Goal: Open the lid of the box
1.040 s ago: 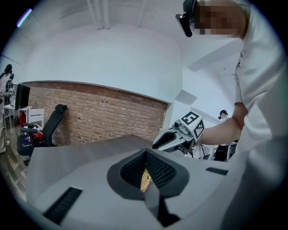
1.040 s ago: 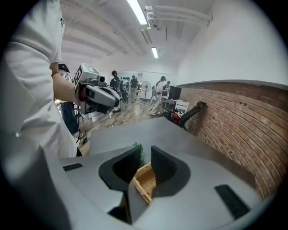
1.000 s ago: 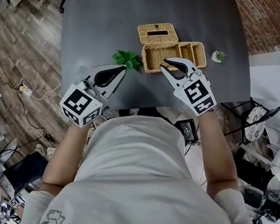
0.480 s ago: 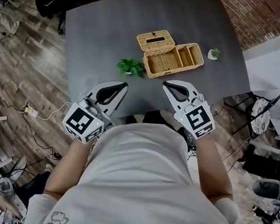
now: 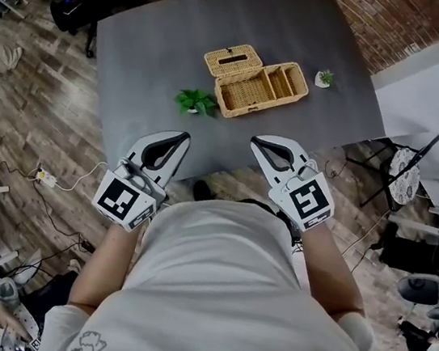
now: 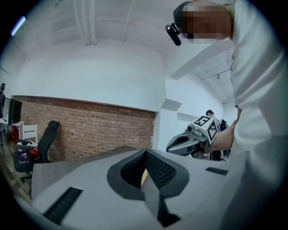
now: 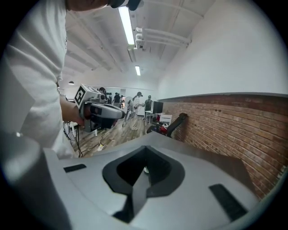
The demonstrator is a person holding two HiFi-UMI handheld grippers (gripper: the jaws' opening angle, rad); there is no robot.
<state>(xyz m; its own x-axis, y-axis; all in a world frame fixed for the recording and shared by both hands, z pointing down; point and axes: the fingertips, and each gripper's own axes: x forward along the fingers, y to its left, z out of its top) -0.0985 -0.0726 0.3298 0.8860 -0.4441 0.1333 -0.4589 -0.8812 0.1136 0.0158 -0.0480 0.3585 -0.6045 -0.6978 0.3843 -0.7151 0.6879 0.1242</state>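
Note:
The wicker box point(image 5: 258, 90) stands on the dark grey table point(image 5: 158, 39) with its lid point(image 5: 231, 59) swung back flat behind it, the compartments showing. Both grippers hang at the table's near edge, well short of the box. My left gripper point(image 5: 183, 136) is shut with nothing in it, its tips meeting in the left gripper view point(image 6: 145, 152). My right gripper point(image 5: 255, 141) is shut and empty too point(image 7: 145, 150). Each gripper view points up and across the room, not at the box.
A small green plant point(image 5: 195, 102) lies left of the box, and a tiny potted plant point(image 5: 325, 78) sits to its right. Wood floor, a brick wall point(image 5: 365, 21) and a folding chair point(image 5: 404, 170) surround the table.
Both grippers have drawn back from the box toward the person, past the table's near edge. The right jaws have gone from slightly apart to closed. The box lid stays open.

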